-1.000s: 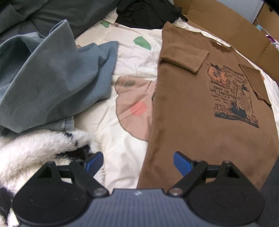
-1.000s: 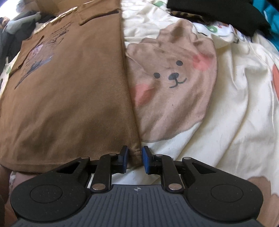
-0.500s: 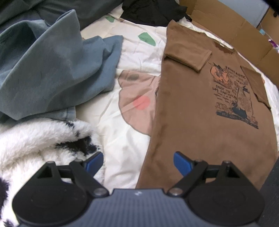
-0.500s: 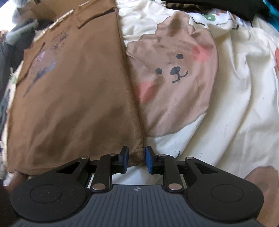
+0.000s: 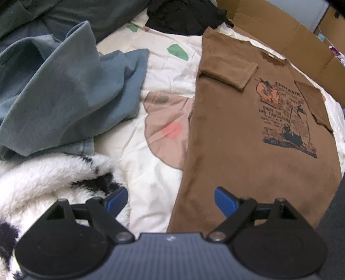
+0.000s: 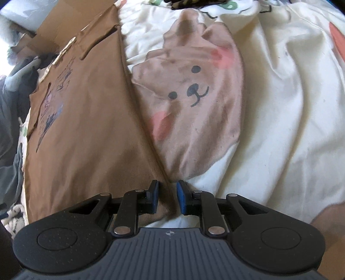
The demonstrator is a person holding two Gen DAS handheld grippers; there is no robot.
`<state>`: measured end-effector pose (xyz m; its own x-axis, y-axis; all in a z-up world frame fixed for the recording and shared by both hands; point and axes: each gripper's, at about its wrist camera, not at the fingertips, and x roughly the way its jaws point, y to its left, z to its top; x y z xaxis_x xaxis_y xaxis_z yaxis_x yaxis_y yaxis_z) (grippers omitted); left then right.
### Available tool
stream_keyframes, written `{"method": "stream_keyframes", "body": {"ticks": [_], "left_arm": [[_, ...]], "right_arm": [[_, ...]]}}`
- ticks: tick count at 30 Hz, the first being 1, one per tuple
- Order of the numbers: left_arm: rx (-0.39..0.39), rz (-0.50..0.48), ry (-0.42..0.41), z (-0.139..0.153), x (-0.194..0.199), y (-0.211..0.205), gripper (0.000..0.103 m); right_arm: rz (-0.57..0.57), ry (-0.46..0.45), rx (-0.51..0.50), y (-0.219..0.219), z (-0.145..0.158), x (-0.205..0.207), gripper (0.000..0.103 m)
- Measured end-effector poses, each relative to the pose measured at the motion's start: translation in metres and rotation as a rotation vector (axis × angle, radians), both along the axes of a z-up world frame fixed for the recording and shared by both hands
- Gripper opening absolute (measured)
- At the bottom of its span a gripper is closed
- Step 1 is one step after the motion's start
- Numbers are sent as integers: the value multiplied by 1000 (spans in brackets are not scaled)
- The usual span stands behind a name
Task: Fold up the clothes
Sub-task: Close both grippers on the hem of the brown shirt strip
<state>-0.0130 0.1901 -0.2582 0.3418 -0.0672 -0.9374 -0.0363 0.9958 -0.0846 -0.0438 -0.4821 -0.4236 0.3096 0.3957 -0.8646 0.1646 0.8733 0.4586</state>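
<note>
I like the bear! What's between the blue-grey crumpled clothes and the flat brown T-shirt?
In the left wrist view, only cream bedsheet lies between the blue-grey clothes and brown T-shirt, showing part of the printed bear.

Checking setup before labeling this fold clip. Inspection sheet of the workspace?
Surface: cream bear-print bedding, wrinkled.
Job's things: brown tee flat, print up, both sleeves folded in.
Clutter: blue-grey garment crumpled left of tee; fuzzy black-and-white blanket beside it; black clothes at far end.
Grippers: left claw open wide over tee's hem corner, gripping nothing; right claw narrow, gap showing, over the opposite corner; whether it pinches fabric is unclear.
Cables: nothing seen.
Surroundings: cardboard along the far side.
</note>
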Motion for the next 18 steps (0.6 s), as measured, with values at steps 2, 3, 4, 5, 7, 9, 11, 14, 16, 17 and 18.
{"method": "stream_keyframes", "body": {"ticks": [2, 3, 4, 5, 7, 9, 11, 14, 16, 17, 18], "left_arm": [[-2, -1, 1, 0, 1, -2, 89], [-3, -1, 4, -1, 1, -4, 89], [-4, -2, 6, -3, 1, -5, 89], [-5, -4, 9, -4, 0, -6, 89], [-6, -8, 15, -6, 0, -7, 89], [-7, -14, 20, -9, -1, -8, 89], [-7, -18, 26, -11, -2, -8, 89], [-16, -10, 33, -15, -2, -5, 89], [-24, -1, 39, -18, -3, -2, 89], [-29, 3, 41, -19, -4, 0, 89], [-33, 7, 43, -20, -4, 1, 89]], "right_arm": [[13, 4, -5, 1, 0, 1, 20], [20, 10, -12, 2, 0, 2, 20], [42, 11, -25, 5, 1, 3, 20], [63, 16, -37, 7, 2, 4, 20], [91, 30, -46, 11, 4, 6, 14], [104, 37, -36, 12, 7, 7, 9], [119, 29, -37, 13, 12, 6, 9], [124, 40, -36, 15, 14, 6, 11], [115, 67, -54, 14, 9, 8, 11], [108, 74, -55, 13, 6, 8, 18], [96, 76, -52, 13, 5, 9, 18]]}}
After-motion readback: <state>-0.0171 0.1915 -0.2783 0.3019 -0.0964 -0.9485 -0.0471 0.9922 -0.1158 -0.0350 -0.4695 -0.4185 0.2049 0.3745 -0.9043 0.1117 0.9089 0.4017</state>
